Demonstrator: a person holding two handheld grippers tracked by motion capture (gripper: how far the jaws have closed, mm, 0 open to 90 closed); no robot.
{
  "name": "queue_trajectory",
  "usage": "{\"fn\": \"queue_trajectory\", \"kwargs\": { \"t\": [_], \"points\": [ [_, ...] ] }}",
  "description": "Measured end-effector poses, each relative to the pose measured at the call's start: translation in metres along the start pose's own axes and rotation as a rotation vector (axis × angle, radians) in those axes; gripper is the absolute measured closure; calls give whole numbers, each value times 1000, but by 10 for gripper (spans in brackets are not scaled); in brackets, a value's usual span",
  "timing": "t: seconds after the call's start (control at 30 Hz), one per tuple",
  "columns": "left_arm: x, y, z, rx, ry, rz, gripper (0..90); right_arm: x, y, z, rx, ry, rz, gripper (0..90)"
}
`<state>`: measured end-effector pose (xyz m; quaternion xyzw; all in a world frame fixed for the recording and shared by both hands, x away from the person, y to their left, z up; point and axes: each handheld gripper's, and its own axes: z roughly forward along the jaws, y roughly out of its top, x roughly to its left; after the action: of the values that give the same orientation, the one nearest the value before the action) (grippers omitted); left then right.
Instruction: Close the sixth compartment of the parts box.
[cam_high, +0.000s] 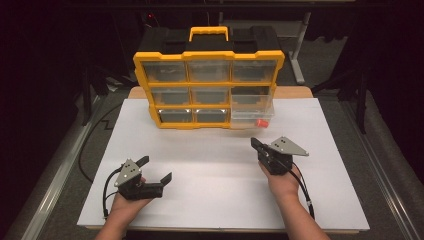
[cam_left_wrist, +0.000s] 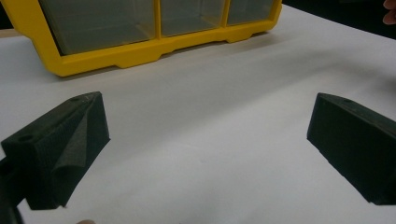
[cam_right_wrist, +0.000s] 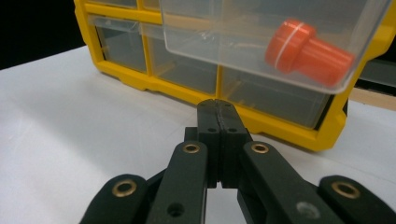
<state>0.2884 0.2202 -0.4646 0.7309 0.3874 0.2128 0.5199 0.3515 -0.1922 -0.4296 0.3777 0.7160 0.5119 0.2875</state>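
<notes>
A yellow and black organizer case (cam_high: 207, 85) with clear drawers stands upright at the back of the white table (cam_high: 210, 175). Its bottom right drawer (cam_high: 251, 118) is pulled out and holds a small red-orange cap-shaped part (cam_high: 261, 122), large in the right gripper view (cam_right_wrist: 306, 50). My right gripper (cam_high: 256, 143) sits just in front of that drawer, its jaws pressed together with nothing between them (cam_right_wrist: 219, 116). My left gripper (cam_high: 155, 169) rests at the table's front left, jaws wide apart over bare table (cam_left_wrist: 208, 140), the case's lower edge (cam_left_wrist: 140, 51) ahead of it.
The case's other drawers are pushed in. Dark floor and a table leg lie behind the case. A cable trails off the table's left side. White table surface stretches between the two hands.
</notes>
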Motion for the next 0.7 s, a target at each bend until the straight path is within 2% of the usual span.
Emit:
{"fn": "queue_trajectory", "kwargs": {
  "t": [0.17,0.4,0.7],
  "points": [
    [0,0,0,1,1,3,2,0,9,5,-13,-5,-13,900],
    [0,0,0,-3,0,3,2,-1,20,9,-31,-20,-1,900],
    [0,1,-1,-13,-6,-3,3,2,36,8,-65,-30,-25,900]
  ]
}}
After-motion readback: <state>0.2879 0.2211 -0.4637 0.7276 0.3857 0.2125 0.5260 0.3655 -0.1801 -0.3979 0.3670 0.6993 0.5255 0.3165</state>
